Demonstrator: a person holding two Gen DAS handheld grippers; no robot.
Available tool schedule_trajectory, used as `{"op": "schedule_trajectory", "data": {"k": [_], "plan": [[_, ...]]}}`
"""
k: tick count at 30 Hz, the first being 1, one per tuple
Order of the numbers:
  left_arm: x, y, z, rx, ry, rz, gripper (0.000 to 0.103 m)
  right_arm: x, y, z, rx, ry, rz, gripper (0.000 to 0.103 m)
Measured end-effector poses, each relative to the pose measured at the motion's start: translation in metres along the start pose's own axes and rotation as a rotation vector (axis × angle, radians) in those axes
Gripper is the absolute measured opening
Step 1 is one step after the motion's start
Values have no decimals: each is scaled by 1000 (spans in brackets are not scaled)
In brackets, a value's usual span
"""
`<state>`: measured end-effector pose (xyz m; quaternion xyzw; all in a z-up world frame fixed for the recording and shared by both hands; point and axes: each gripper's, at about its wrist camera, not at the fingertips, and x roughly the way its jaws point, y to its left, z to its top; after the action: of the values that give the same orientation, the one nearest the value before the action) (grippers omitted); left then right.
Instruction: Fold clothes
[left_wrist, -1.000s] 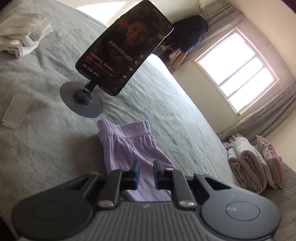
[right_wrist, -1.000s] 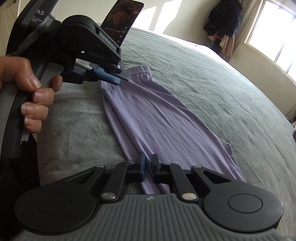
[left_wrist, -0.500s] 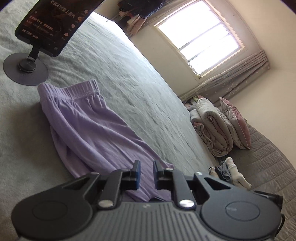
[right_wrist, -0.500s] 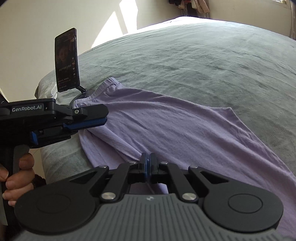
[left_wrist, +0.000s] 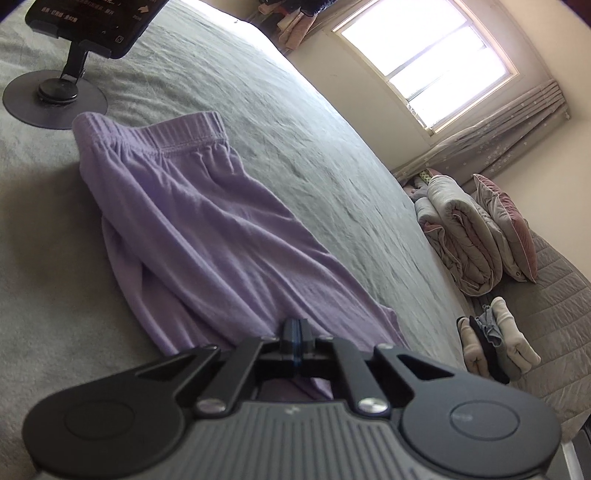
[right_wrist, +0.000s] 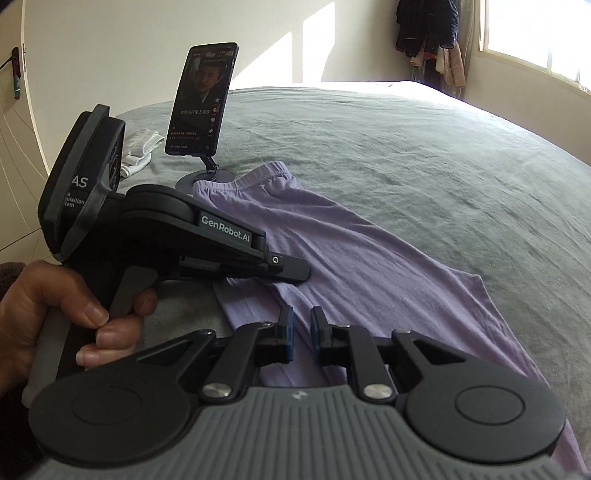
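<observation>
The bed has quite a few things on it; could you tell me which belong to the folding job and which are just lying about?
In the job:
purple trousers
left gripper
right gripper

Lying about:
phone on its stand
white cloth
rolled quilts
socks

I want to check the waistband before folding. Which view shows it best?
The left wrist view: the waistband of the purple trousers lies close, stitching visible. In the right wrist view it is farther, smaller, one end behind the phone stand.

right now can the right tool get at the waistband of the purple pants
Probably not without moving up: the right tool hangs open over the lower pants, and the waistband lies at the far end by the phone stand. The left tool partly crosses the way.
</observation>
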<state>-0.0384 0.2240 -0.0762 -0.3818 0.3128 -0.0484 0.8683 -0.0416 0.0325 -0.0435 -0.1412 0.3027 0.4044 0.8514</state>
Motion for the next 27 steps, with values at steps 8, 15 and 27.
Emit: {"op": "schedule_trajectory", "data": {"k": [8, 15, 27], "plan": [[-3, 2, 2, -18, 8, -11, 2, 9, 6, 1, -61, 19, -9, 17], [-13, 3, 5, -42, -2, -61, 9, 17, -10, -1, -9, 40, 2, 15], [-66, 24, 14, -129, -210, 15, 27, 11, -39, 7, 250, 70, 158, 3]]}}
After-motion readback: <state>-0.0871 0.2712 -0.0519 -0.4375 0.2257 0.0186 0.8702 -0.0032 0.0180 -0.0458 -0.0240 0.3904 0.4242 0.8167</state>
